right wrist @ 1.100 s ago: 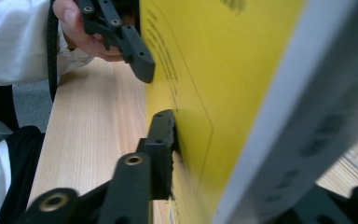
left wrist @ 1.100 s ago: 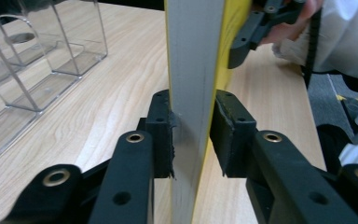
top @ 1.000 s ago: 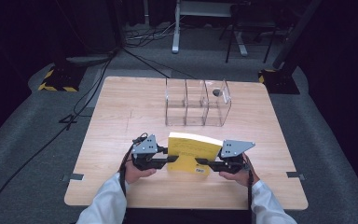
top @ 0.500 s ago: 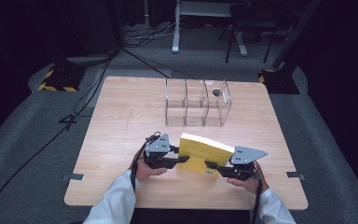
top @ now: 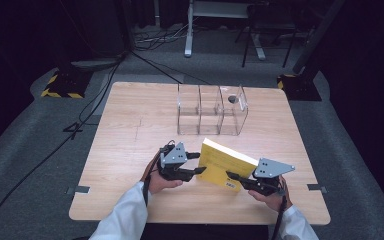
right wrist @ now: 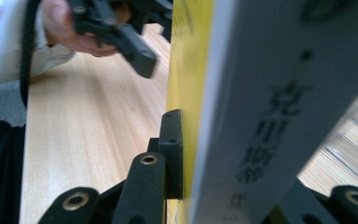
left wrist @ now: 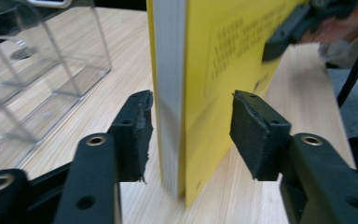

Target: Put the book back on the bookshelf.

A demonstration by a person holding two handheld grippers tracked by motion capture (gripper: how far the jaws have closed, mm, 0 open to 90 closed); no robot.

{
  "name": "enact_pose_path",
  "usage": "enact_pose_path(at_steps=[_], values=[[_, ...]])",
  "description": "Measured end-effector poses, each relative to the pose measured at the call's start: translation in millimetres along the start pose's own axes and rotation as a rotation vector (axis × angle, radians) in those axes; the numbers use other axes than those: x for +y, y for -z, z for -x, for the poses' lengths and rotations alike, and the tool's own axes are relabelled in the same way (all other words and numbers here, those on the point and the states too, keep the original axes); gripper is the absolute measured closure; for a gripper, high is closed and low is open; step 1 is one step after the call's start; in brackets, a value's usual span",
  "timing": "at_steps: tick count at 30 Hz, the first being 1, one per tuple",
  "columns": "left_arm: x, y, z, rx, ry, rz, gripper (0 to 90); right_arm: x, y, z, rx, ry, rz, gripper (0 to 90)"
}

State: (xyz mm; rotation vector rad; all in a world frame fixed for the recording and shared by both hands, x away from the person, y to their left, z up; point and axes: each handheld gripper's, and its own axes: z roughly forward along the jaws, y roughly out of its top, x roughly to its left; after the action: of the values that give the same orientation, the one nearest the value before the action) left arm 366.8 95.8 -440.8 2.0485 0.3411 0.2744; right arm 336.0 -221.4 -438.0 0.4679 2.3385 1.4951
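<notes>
A yellow book (top: pixel 226 161) stands on edge on the wooden table (top: pixel 130 125), near its front. My right gripper (top: pixel 231 176) is shut on the book's right end; in the right gripper view its left pad (right wrist: pixel 173 149) presses flat on the yellow cover (right wrist: pixel 186 84), with the white spine (right wrist: pixel 279 107) close up. My left gripper (top: pixel 199 163) straddles the left end. Its jaws have just been opening. In the left gripper view the book (left wrist: pixel 200 93) stands between both pads (left wrist: pixel 137 135) with a gap on each side.
A clear plastic box (top: pixel 210 110) with three compartments stands behind the book at mid-table; a small dark thing (top: pixel 232 99) lies in its right compartment. Cables run over the dark floor at the left. Bare wood lies to the left of the hands.
The book and the right gripper have shifted a little to the right. The left jaws, closed on the book before, now stand apart from it.
</notes>
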Motion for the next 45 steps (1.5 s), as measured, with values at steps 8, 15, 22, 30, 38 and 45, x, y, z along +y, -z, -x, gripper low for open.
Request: enact_pose_path(at_steps=[8, 15, 22, 30, 38, 45], values=[[-22.5, 24.6, 2.0, 0.103, 0.001, -0.107, 31.3, -7.8, 10.9, 12.9, -0.072, -0.062, 0.007, 76.0], [-52.1, 44.4, -0.8, 0.163, 0.041, -0.208, 18.9, -11.6, 18.2, 18.7, -0.133, -0.084, 0.003, 76.0], [-78.8, 59.5, -2.6, 0.220, 0.101, -0.256, 16.8, -13.5, 21.4, 21.2, -0.157, -0.093, 0.004, 76.0], [-104.2, 71.6, -1.5, 0.250, 0.153, -0.326, 16.7, -17.4, 30.1, 23.2, -0.216, -0.103, -0.003, 76.0], [-114.7, 80.6, -3.8, 0.263, 0.222, -0.318, 16.4, -23.3, 39.6, 30.9, -0.269, -0.135, 0.004, 76.1], [-116.7, 80.7, -8.8, 0.240, 0.261, -0.319, 15.2, -26.9, 45.3, 35.8, -0.319, -0.153, 0.005, 76.3]])
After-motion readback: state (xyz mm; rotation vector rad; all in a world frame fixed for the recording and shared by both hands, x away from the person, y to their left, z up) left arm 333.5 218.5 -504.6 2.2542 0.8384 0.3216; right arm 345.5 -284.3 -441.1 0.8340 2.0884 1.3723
